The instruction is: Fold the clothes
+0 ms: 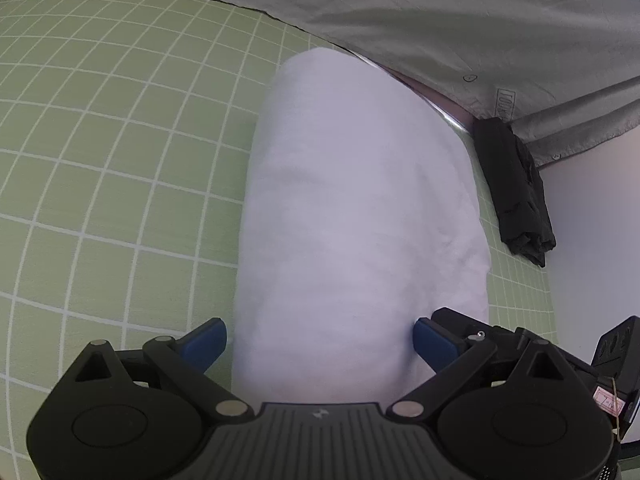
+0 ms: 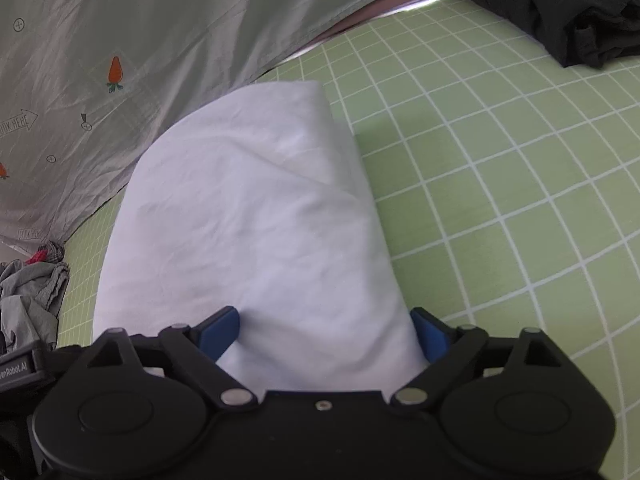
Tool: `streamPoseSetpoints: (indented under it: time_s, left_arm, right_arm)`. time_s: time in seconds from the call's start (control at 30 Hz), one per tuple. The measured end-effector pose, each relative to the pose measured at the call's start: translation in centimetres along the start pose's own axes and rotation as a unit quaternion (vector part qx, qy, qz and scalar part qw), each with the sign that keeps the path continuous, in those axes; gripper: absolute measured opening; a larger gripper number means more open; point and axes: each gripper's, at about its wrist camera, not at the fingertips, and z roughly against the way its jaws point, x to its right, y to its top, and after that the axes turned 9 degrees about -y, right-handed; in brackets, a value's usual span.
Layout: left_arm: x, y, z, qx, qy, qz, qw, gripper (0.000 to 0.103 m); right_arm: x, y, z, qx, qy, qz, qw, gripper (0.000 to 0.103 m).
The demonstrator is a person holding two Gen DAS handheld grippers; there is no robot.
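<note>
A white garment (image 1: 360,200) folded into a long narrow bundle lies on the green grid mat (image 1: 100,160). My left gripper (image 1: 320,340) is open at the bundle's near end: its left blue pad sits just off the cloth's edge, and its right blue pad rests on top of the cloth. In the right wrist view the same white garment (image 2: 256,220) runs away from my right gripper (image 2: 324,330). That gripper is also open, and the cloth's near end fills the wide gap between its blue pads. Neither gripper pinches the cloth.
A folded black garment (image 1: 516,192) (image 2: 560,8) lies at the mat's (image 2: 500,160) edge beyond the bundle. A grey printed sheet (image 1: 440,12) (image 2: 120,40) hangs along the far side. A heap of grey clothes (image 2: 28,300) sits at the left.
</note>
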Motion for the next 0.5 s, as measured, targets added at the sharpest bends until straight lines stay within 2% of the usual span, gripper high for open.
streamPoseSetpoints:
  time_s: [0.1,0.2,0.23,0.27,0.3,0.33,0.37,0.5]
  left_arm:
    - [-0.1,-0.3,-0.1,-0.004,-0.006,0.001,1.0000,0.096]
    - [-0.2,-0.6,-0.3,-0.008,-0.012,0.001,0.9999,0.085]
    - [-0.2,-0.7,-0.3,-0.010,-0.014,0.001,0.9999,0.078]
    - [-0.1,-0.8,-0.1,-0.007,-0.014,-0.001,0.9999,0.074]
    - [0.0,-1.0,0.3,-0.003,-0.013,-0.005,0.9999,0.066]
    - [0.4,-1.1,0.6,-0.002,-0.011,-0.012,0.9999,0.061]
    - [0.7,-1.3,0.9,-0.001,-0.009,-0.020,0.9998,0.060]
    - [2.6,-2.3,2.0,-0.007,-0.002,-0.059,0.9982,0.052]
  right_arm:
    - [-0.3,-0.4,-0.3,-0.005,0.002,-0.010,1.000,0.099]
    - [-0.8,-0.8,-0.1,-0.001,0.006,-0.001,1.000,0.097]
    - [-0.9,-1.0,0.0,0.001,0.007,0.005,1.000,0.090]
    - [-1.1,-1.1,0.3,0.002,0.004,0.013,1.000,0.075]
    - [-1.3,-1.3,0.7,0.006,-0.001,0.021,1.000,0.066]
    - [-1.4,-1.5,1.2,0.009,-0.006,0.028,1.000,0.044]
    - [-1.3,-1.8,1.8,0.012,-0.004,0.024,1.000,0.030]
    - [-0.5,-2.8,4.1,0.012,0.008,-0.007,1.000,0.017]
